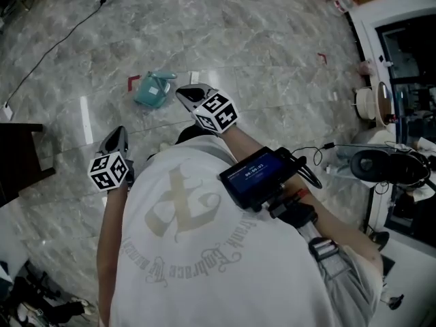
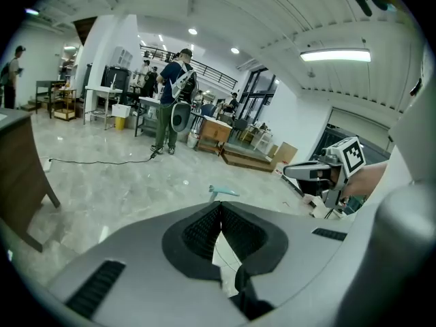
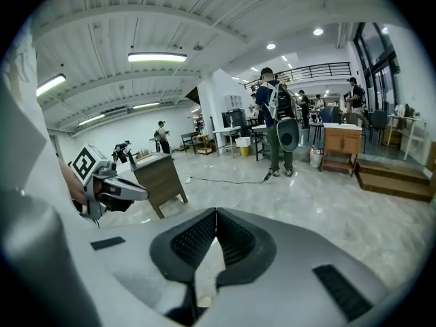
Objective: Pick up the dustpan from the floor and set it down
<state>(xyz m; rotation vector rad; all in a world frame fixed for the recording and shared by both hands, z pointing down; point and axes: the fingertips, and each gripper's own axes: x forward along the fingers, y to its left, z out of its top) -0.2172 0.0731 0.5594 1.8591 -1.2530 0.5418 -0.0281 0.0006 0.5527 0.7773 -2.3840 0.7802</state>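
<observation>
The teal dustpan [image 1: 153, 90] lies on the pale marble floor beside a red tape mark; in the left gripper view the dustpan [image 2: 223, 192] shows small, just beyond the jaw tips. My right gripper [image 1: 188, 93] hovers just right of the dustpan, apart from it, jaws shut and empty. My left gripper [image 1: 117, 135] hangs lower left of the dustpan, further off, also shut with nothing held. In their own views the left gripper [image 2: 219, 208] and the right gripper [image 3: 216, 214] each show pads meeting at the tip. Each view also catches the other: right gripper [image 2: 320, 172], left gripper [image 3: 112, 188].
A dark wooden desk [image 1: 19, 157] stands at the left. A black cable [image 1: 61, 43] runs across the floor at the far left. Shelves and equipment [image 1: 385, 165] crowd the right edge. A person [image 2: 170, 101] stands further back in the room.
</observation>
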